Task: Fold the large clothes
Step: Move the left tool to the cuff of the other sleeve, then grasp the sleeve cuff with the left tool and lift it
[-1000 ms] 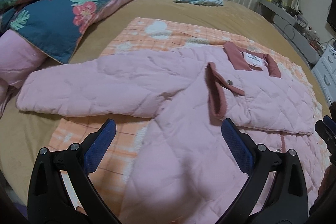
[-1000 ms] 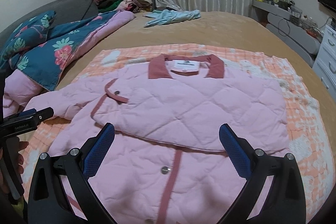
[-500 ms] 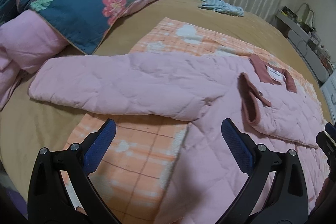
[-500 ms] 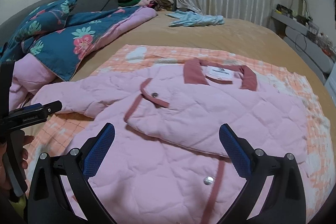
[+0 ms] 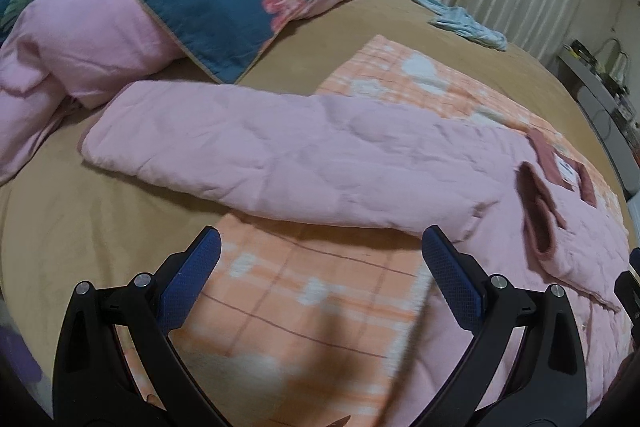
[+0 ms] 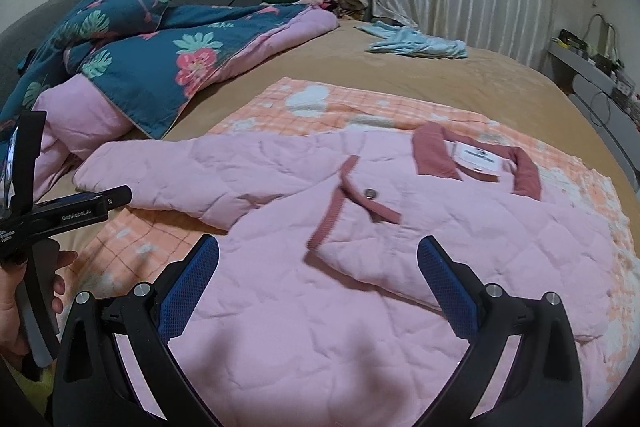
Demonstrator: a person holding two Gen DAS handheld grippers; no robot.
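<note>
— Bedding first: what lies widest under your cameras?

— Tan bedspread [image 6: 460, 75] fills most of both views. On it, at the upper left of the frame, a dark teal floral quilt with a pink lining [image 6: 160, 59] is bunched up. Across the middle lies an orange and white checked blanket [image 5: 312, 291].

— And the garment to fold?

— My pink quilted jacket with dusty-rose collar and trim [image 6: 360, 287] lies flat on that blanket, centre to right of the right wrist view. One sleeve [image 5: 260, 151] stretches out toward the left of the frame, its cuff end on the bedspread just beside the quilt. The other sleeve is folded across the chest, its rose cuff beside a metal snap [image 6: 370, 193].

— Your jaws?

— My left gripper [image 5: 320, 263] is spread wide above the blanket, just short of the outstretched sleeve, holding nothing. My right gripper [image 6: 318, 267] is equally wide over the jacket's front, empty.

— Anything smaller?

— A crumpled light blue cloth [image 6: 416, 45] at upper centre, well apart from the jacket.
</note>
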